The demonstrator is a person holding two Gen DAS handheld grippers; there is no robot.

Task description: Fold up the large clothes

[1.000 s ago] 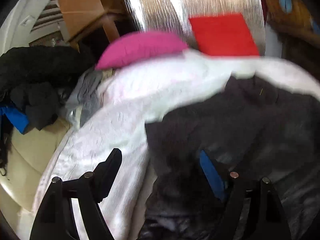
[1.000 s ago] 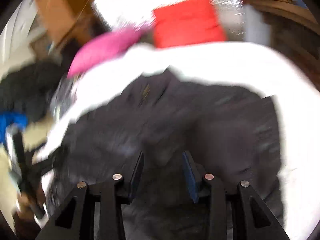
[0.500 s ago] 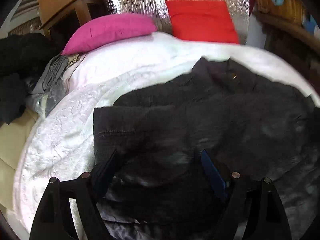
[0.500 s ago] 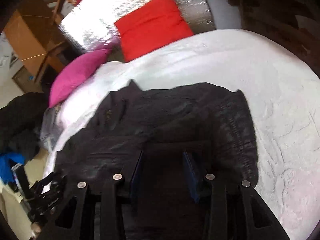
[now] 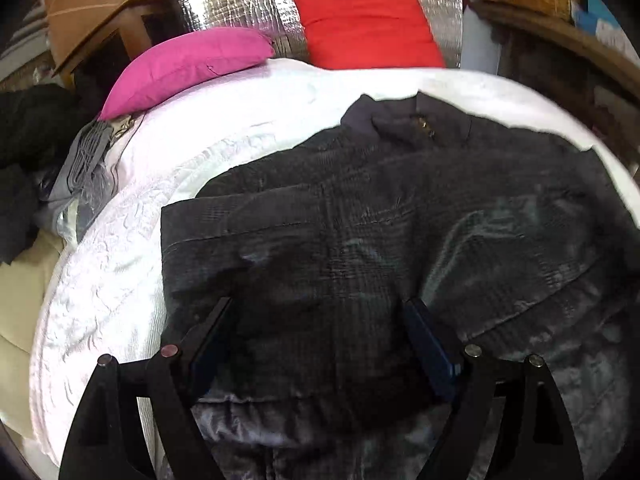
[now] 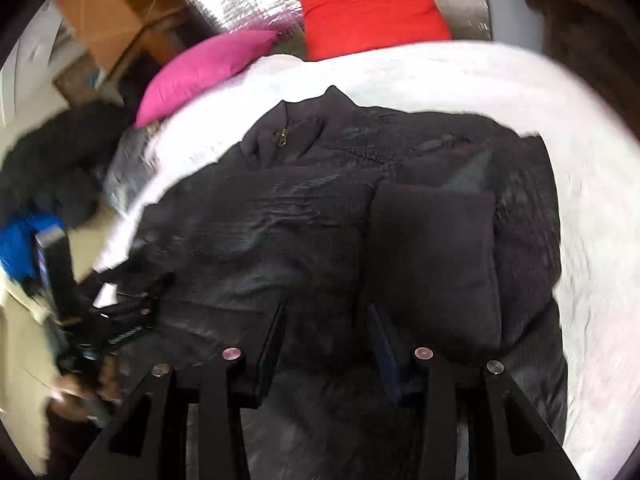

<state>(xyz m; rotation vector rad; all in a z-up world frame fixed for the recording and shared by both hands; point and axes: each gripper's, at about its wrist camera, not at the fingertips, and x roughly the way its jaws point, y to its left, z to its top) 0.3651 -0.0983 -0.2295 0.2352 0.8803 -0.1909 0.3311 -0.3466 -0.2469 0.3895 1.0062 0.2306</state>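
Dark jacket (image 5: 400, 240) on white bed (image 5: 120, 272), mid-fold; left gripper (image 5: 320, 340) wide, right gripper (image 6: 326, 334) narrower, both empty; next: grab hem.

left hand-held gripper (image 5: 316, 312) | black fingers (image 5: 208, 336) | blue pads | silver screws

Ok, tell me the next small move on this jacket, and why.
Probably lower the open left claw onto the dark jacket near its left edge and pinch it: the jacket lies spread on the white bedspread, and nothing sits between the fingers.
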